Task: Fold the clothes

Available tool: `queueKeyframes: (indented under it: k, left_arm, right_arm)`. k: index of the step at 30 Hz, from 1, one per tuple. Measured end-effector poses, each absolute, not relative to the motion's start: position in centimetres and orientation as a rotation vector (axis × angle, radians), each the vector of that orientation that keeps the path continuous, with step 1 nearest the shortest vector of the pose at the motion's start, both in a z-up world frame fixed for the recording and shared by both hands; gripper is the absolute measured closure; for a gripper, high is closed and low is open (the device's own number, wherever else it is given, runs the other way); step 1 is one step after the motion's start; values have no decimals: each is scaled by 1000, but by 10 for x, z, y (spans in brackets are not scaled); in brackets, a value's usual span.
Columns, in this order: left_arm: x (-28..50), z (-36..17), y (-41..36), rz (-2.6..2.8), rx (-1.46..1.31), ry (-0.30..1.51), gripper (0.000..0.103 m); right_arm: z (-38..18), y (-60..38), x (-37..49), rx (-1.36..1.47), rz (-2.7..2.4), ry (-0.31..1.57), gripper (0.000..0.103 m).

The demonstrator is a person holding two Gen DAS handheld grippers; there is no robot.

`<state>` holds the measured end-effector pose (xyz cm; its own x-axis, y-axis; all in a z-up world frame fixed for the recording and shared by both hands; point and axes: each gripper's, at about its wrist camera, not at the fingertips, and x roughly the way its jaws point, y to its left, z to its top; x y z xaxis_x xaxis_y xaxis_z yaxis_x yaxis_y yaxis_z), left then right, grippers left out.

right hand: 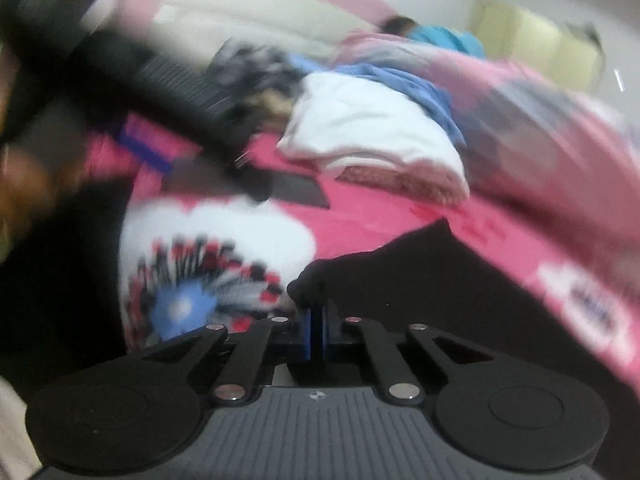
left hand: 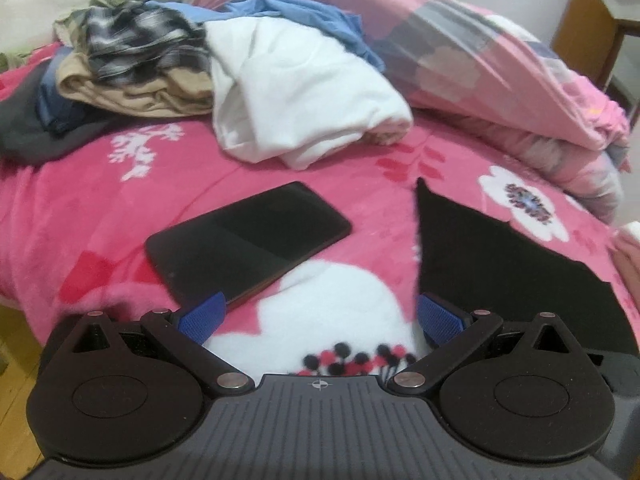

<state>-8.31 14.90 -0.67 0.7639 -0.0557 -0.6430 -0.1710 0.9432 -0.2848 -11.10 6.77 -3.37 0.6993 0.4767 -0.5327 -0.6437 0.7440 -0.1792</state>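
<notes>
phone (left hand: 248, 240) on blanket (left hand: 80, 208), clothes pile (left hand: 160, 64) behind

Both views: soft, even indoor light, no hard shadows, no glare. Left wrist view mostly sharp, slight softness on the clothes pile (left hand: 160, 60); heavy fisheye bowing at edges, dark vignette corners. Right wrist view badly motion-smeared, especially left side and far bedding (right hand: 520, 120); the gripper body stays crisp.
</notes>
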Motion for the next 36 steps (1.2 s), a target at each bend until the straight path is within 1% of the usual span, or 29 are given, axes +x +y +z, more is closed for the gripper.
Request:
queueKeyframes:
  k: [2, 4, 6, 8, 9, 10, 15, 16, 19, 24, 29, 33, 34, 36]
  left_arm:
    - [-77, -5, 151, 14, -380, 709, 1]
    - [-69, -5, 156, -53, -476, 720, 3]
    - [-58, -6, 161, -118, -576, 734, 4]
    - [-45, -7, 161, -162, -610, 750, 8]
    - [-38, -7, 161, -181, -609, 760, 12]
    - [-29, -8, 159, -199, -598, 779, 21]
    - [5, -23, 157, -260, -635, 891, 41]
    - [11, -26, 156, -265, -643, 914, 43]
    - [24, -35, 153, -269, -668, 968, 46]
    - [42, -43, 153, -297, -737, 1025, 46]
    - [60, -46, 150, -296, -743, 1048, 47]
    - [75, -47, 148, -300, -729, 1051, 52]
    - [81, -48, 147, -306, -726, 1053, 56]
    - [92, -50, 146, -314, -723, 1058, 61]
  right_arm:
    - [-21, 47, -100, -207, 639, 515, 100]
    - [-12, 32, -95, -113, 638, 523, 100]
    - [-5, 22, -94, -51, 640, 521, 100]
    - [-2, 19, -95, -43, 630, 505, 100]
    - [-1, 18, -96, -48, 626, 500, 100]
    - [-1, 17, -96, -45, 624, 499, 100]
    - [-3, 15, -98, -34, 617, 495, 100]
    - [-3, 15, -99, -36, 614, 491, 100]
    - [-2, 13, -102, -39, 607, 480, 100]
    - [-1, 11, -103, -30, 613, 469, 100]
    - [0, 11, -107, -25, 622, 458, 100]
    - [1, 7, -109, -13, 629, 452, 100]
    - [2, 7, -109, -11, 630, 451, 100]
    - [2, 5, -108, -2, 634, 449, 100]
